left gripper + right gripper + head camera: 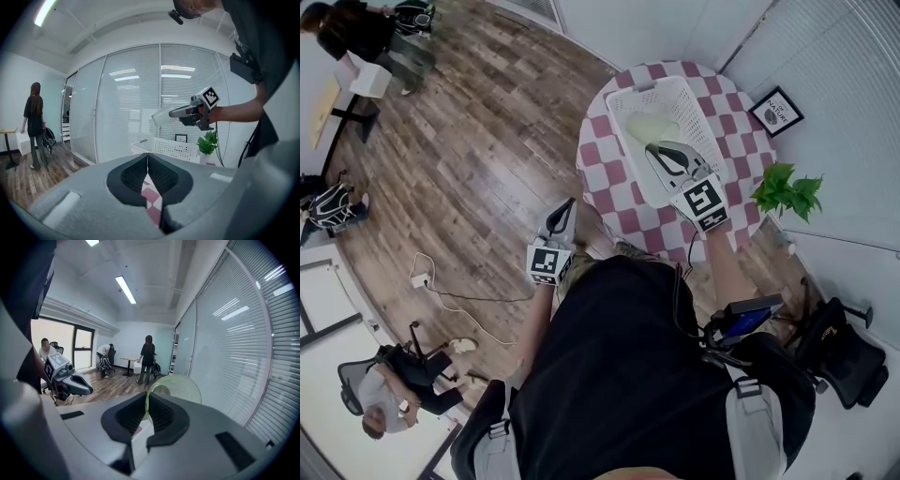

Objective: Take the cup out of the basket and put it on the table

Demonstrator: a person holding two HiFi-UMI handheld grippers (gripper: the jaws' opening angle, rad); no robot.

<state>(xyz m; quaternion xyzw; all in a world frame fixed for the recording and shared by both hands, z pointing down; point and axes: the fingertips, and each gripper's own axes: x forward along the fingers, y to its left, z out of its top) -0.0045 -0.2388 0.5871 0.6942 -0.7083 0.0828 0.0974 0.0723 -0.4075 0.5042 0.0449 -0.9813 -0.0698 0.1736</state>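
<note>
**Helper:** Where is the cup?

**Me:** The pale green see-through plastic cup (650,128) is up in the air, over the white plastic basket with little holes (692,97). It does not touch the basket. My right gripper (658,148) holds it by the rim.

**Helper:** Are the fingers tight on it?

**Me:** Yes. In the right gripper view the two black pads pinch the thin wall of the cup between them. The cup lies on its side, with its round bottom turned away from my camera.

**Helper:** And the other one?

**Me:** My left gripper (569,206) is off the edge of the round table with the pink-and-white checked cloth (605,164), well apart from the basket. Its fingers are pressed together and hold nothing.

**Helper:** What sits by the basket?

**Me:** A small green leafy plant (787,190) stands near the table's edge by the wall, and a little black-framed picture (775,111) leans there too.
</note>
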